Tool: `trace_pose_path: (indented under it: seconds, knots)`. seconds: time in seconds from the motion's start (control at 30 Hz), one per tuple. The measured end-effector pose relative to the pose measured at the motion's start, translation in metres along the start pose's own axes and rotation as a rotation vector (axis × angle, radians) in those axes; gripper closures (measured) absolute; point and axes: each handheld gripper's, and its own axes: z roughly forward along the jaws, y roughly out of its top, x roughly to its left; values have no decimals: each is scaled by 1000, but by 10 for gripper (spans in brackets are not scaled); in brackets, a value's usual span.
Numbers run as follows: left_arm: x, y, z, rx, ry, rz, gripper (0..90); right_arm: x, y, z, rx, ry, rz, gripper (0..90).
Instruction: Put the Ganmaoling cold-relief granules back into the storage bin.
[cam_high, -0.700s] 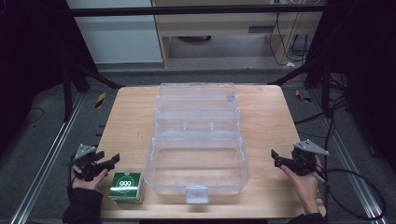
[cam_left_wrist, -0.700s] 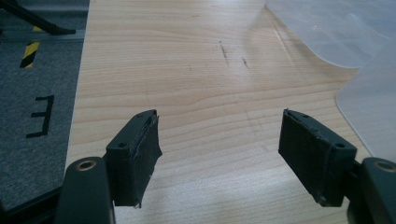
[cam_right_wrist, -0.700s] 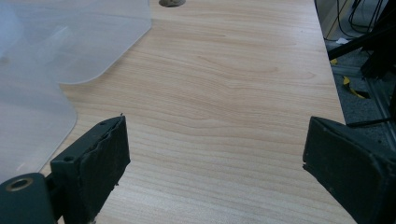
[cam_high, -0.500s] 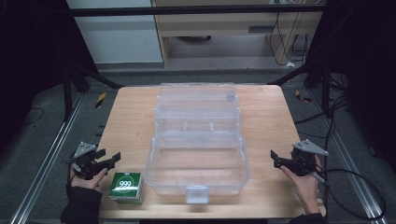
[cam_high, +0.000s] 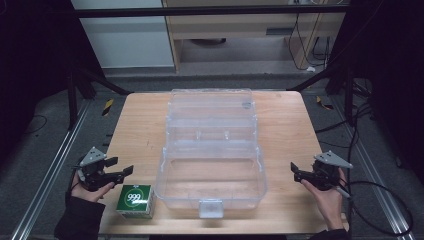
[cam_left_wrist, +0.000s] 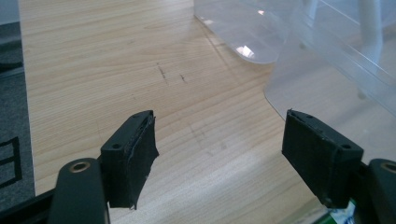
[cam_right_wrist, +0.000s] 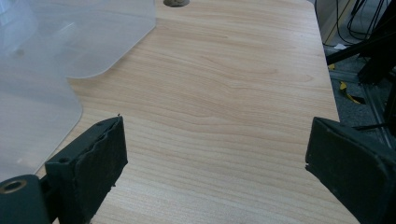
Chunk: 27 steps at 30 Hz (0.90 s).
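While left tool (cam_high: 120, 171) hovers, green box (cam_high: 134, 200) just beside

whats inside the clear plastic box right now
The open clear plastic box looks bare inside: the wooden table shows through its bottom tub, and its raised tray tiers seem bare too. The green carton sits outside, at its near left corner.

A light wooden bench (cam_high: 135, 125) carries an open clear plastic case (cam_high: 212, 165) at its middle and a green box (cam_high: 134, 201) just beside the case's near-left corner.
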Motion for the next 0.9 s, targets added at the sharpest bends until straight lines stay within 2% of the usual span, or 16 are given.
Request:
trace_pose_path:
  seconds: [0.07, 0.23, 0.47, 0.5, 0.6, 0.67, 0.8, 0.9]
  knots:
    - [0, 2, -3, 9, -12, 21, 246, 1, 0, 1, 4, -3, -7, 53]
    - [1, 10, -11, 27, -81, 61, 225, 1, -1, 1, 6, 2, -6, 50]
    - [0, 20, -19, 66, -143, 124, 207, 1, -2, 2, 10, 8, -13, 43]
    - [0, 20, -19, 66, -143, 124, 206, 1, -2, 2, 10, 8, -13, 43]
    - [-2, 24, -23, 87, -164, 161, 199, 1, -2, 2, 11, 9, -21, 40]
    - [-3, 25, -24, 93, -168, 167, 195, 1, -2, 2, 10, 9, -20, 40]
    - [-5, 28, -28, 134, -185, 216, 188, 1, -2, 2, 10, 11, -20, 39]
    - [-7, 31, -32, 137, -194, 248, 184, 2, -2, 2, 14, 11, -24, 38]
